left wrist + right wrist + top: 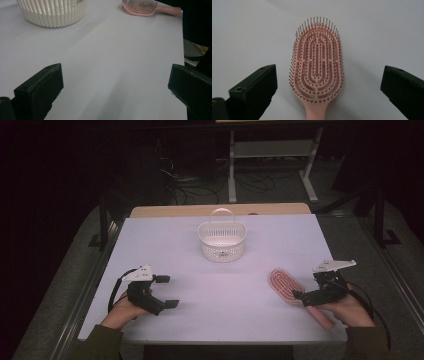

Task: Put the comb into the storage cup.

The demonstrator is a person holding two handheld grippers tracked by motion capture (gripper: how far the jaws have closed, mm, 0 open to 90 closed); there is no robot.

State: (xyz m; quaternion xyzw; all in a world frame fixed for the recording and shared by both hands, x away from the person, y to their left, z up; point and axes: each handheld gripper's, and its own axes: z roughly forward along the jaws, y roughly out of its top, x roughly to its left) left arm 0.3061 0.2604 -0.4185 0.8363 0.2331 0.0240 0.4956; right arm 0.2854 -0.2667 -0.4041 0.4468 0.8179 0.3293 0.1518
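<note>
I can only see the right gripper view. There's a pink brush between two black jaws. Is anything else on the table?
Observer: Yes, a white basket with a handle stands farther back, near the middle of the table.
Operator: Is anything inside the basket?
Observer: I can't tell; its slatted wall hides most of the inside.
Operator: Where's the other gripper?
Observer: The left gripper rests on the table's left side, jaws wide open, holding nothing.
Operator: Is my gripper holding the brush?
Observer: Not yet. In the high view the right gripper sits over the handle end of the hairbrush, and its jaws stand wide open on either side.
</note>
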